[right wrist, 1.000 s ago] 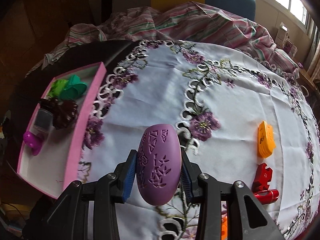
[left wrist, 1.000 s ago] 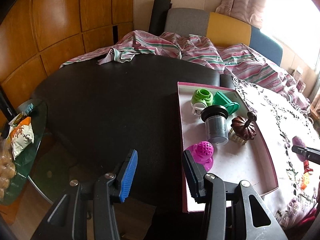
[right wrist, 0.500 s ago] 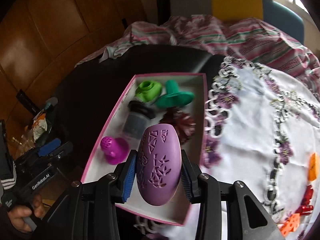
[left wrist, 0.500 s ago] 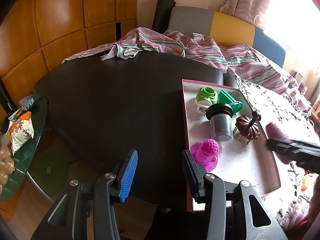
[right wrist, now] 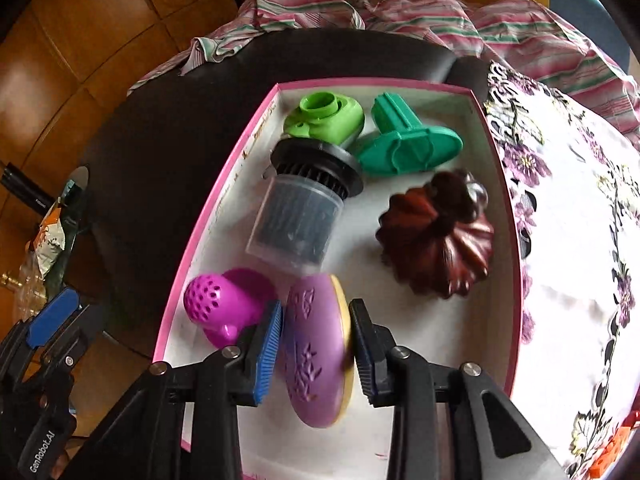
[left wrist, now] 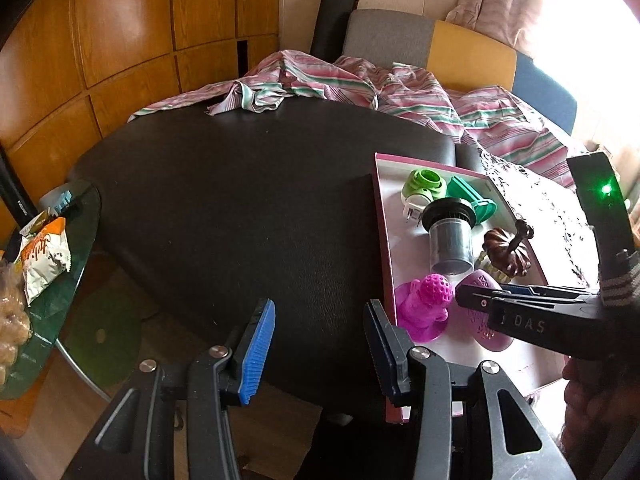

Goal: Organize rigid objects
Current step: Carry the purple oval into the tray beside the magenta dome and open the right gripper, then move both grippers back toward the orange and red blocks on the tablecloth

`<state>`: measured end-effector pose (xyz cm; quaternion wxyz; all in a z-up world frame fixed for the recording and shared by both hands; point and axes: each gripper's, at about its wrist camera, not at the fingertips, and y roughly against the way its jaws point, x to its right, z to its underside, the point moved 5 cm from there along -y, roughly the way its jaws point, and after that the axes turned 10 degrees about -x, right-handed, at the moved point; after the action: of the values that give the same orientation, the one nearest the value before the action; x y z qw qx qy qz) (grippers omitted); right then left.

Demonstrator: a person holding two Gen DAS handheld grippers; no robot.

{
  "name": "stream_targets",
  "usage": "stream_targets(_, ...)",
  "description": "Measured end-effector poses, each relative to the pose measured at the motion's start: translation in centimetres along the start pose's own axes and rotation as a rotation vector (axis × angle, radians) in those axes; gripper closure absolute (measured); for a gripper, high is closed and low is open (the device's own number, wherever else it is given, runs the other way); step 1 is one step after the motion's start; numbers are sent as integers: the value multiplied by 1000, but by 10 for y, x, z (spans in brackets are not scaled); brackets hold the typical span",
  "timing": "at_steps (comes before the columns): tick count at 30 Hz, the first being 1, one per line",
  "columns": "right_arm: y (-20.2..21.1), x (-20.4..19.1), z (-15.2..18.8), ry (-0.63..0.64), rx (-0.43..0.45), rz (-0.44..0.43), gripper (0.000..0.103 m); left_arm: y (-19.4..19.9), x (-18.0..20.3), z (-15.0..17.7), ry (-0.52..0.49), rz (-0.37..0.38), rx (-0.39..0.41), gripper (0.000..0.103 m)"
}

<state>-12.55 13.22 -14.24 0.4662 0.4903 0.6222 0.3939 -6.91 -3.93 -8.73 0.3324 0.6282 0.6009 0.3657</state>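
Right wrist view: right gripper (right wrist: 314,346), jaws closing, purple oval object (right wrist: 314,354) between them, seemingly loose against the right pad.
Object look: purple shell with cut-out patterns, yellowish rim along one side.
Object place: over the near floor of the pink-edged box (right wrist: 516,240), just beside the magenta perforated piece (right wrist: 216,304).
Farther in box: clear ribbed cup (right wrist: 296,220), brown fluted piece (right wrist: 438,248), two green parts (right wrist: 408,146).
Writing: "GenRobot.AI" on the left gripper (left wrist: 318,350); "DAS" on the right gripper's side.
Left wrist view only: left jaws apart, empty, above the black table (left wrist: 240,200); snack packet (left wrist: 42,256) on a glass side table.
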Motion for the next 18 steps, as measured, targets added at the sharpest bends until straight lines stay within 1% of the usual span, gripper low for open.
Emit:
stream_targets(6, 15, 4, 4, -12, 62, -10, 68, 1, -1, -1, 4, 1, 1, 56)
stream_targets(12, 36, 8, -3, 0, 127, 17, 67, 3, 0, -1, 2, 0, 7, 56)
stream_targets(18, 51, 13, 3, 2, 173, 36, 67, 7, 3, -3, -9, -2, 15, 56)
